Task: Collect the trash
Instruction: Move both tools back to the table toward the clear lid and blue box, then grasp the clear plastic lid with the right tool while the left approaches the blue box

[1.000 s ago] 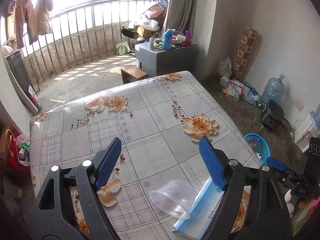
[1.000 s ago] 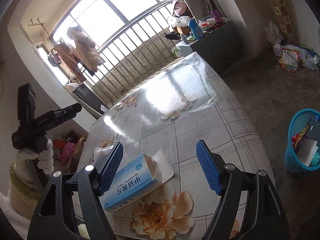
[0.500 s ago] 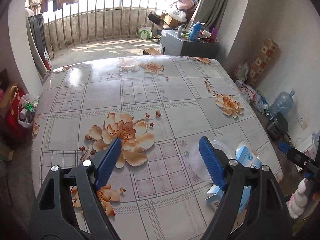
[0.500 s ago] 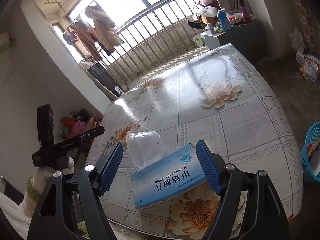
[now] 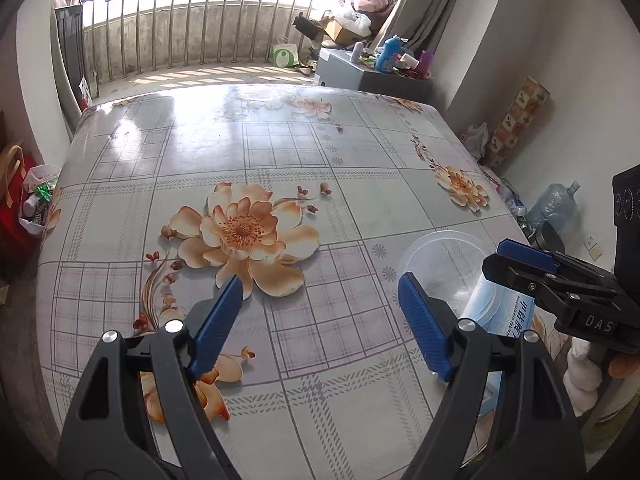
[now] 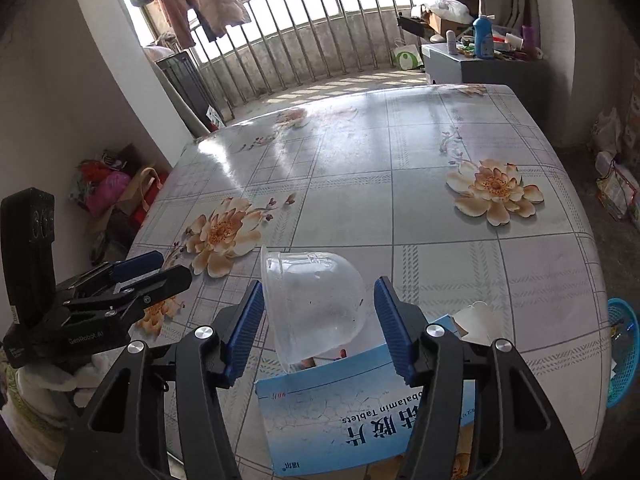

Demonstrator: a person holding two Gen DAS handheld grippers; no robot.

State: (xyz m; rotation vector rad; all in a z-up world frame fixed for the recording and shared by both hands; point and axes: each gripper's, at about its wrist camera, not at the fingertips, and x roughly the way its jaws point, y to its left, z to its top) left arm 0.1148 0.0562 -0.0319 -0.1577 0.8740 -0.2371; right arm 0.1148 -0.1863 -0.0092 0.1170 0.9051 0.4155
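Note:
A clear plastic cup (image 6: pixel 312 304) lies on its side on the flowered table (image 6: pixel 400 184), its rim to the left, partly on a blue and white medicine box (image 6: pixel 360 412). My right gripper (image 6: pixel 318 324) is open, with the cup between its blue fingers, not touching. In the left wrist view the cup (image 5: pixel 444 264) and box (image 5: pixel 508 320) lie to the right, beyond my open, empty left gripper (image 5: pixel 320 320) over bare table. The right gripper (image 5: pixel 560 280) shows there at the right edge.
A blue trash basket (image 6: pixel 622 352) stands on the floor beyond the table's right edge. A grey cabinet (image 6: pixel 476 64) with bottles stands past the far edge. Bags (image 6: pixel 116 188) lie on the floor at the left. The left gripper (image 6: pixel 120 280) shows at left.
Both grippers have swung over the table. The right gripper has moved in so the cup now lies between its fingers. The left gripper has shifted left of the cup and box.

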